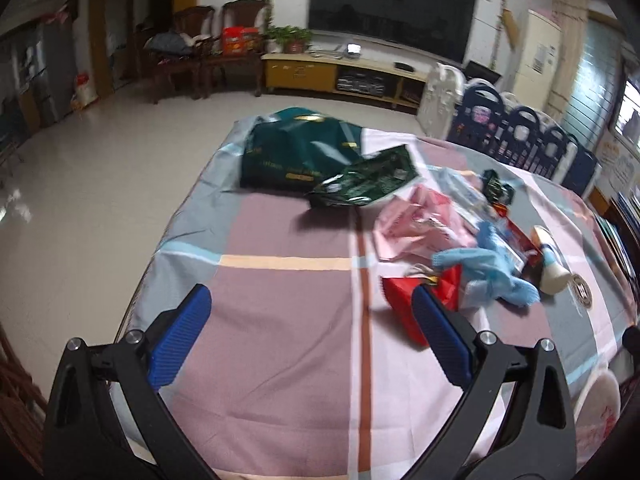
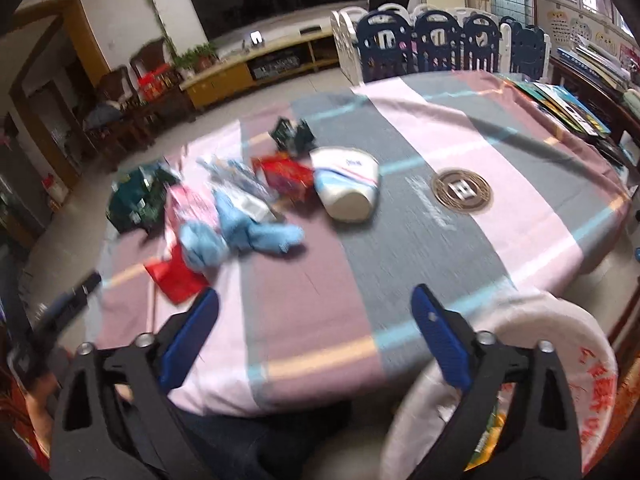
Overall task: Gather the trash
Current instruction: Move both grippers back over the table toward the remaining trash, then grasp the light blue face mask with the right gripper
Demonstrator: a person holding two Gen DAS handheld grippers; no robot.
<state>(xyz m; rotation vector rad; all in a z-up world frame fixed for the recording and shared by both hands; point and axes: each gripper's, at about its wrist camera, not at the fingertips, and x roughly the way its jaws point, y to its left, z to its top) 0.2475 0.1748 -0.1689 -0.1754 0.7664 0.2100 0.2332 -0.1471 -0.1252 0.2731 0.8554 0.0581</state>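
Left gripper [image 1: 310, 300] and right gripper [image 2: 316, 300] are both showing jaws spread wide, gripping nothing. Trash pile [image 1: 460, 248] is lying on the cloth-covered bench [image 1: 280, 320], blurred. Left view alone is showing a green bag [image 1: 292, 152]; right view alone, a white bag's rim [image 2: 560, 340], cut off.

1. The left claw [image 1: 310, 304] has two black plastic arms, each with an elongated cut-out slot near its base.
2. Its fingers [image 1: 180, 340] carry bright blue ribbed pads with rounded tips.
3. Round silver screw heads sit at the hinges of each arm, two per side.
4. The right claw [image 2: 316, 306] is built the same: black slotted arms, blue pads, silver screws.
5. One right pad [image 2: 440, 340] shows a small dimple on its inner face.
6. The person wears dark trousers [image 2: 248, 444].
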